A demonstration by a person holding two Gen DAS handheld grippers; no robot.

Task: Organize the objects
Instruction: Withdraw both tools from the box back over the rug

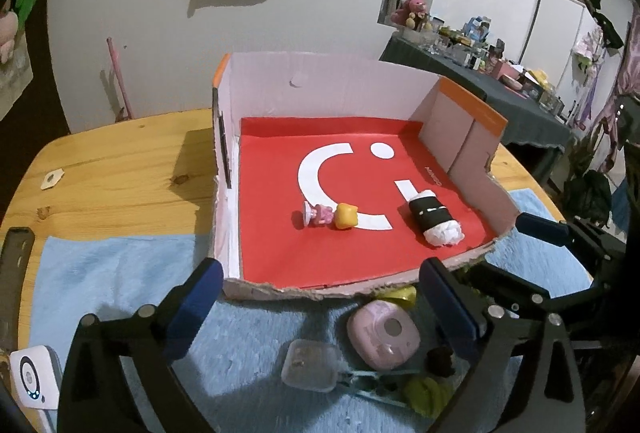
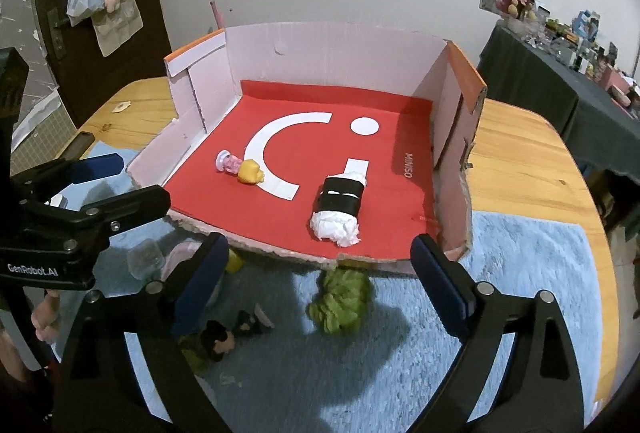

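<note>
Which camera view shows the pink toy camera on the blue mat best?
The left wrist view: the pink toy camera lies in plain sight between the open fingers, just before the box. In the right wrist view only a pale edge shows behind a finger.

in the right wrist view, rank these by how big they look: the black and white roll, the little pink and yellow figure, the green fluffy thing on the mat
1. Green fluffy thing and black and white roll: look alike; the green one lies nearer the camera, so unranked.
2. Pink and yellow figure: clearly smallest.
</note>
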